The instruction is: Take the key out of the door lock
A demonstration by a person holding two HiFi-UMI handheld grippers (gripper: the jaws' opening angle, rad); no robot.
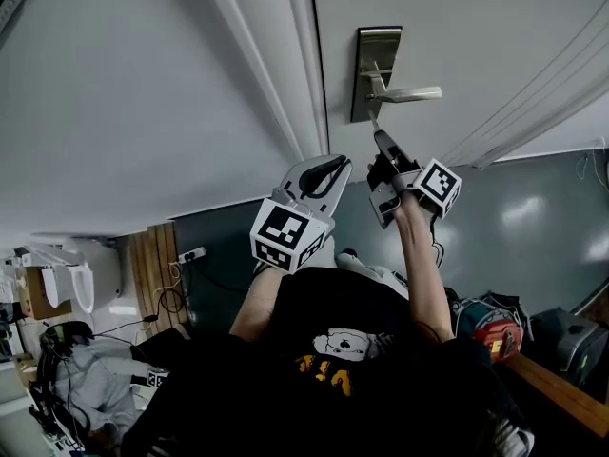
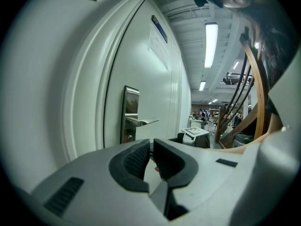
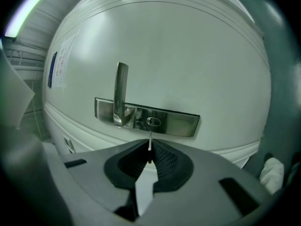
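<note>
Two hand-held grippers are raised in front of a pale door. Nearest is the right hand-held gripper; its jaws are closed on the key, pinched edge-on between the dark ribbed pads; the thin metal blade sticks out beyond the tips and points straight ahead. Just past the blade's tip lies the keyhole; its slot shows bare, so the key is out of the lock and sits just short of it. The keyhole is set in a brushed metal lock plate directly ahead of this hand-held gripper; the lever handle springs from the same plate, to the left of the keyhole in the right gripper view. The left hand-held gripper is beside the right one, on its left, and a little further back from the door; its jaws are drawn together to a narrow slit with nothing between them; the same plate and handle lie ahead of it, slightly to its left. Further along the door, a paper notice is fixed.
</note>
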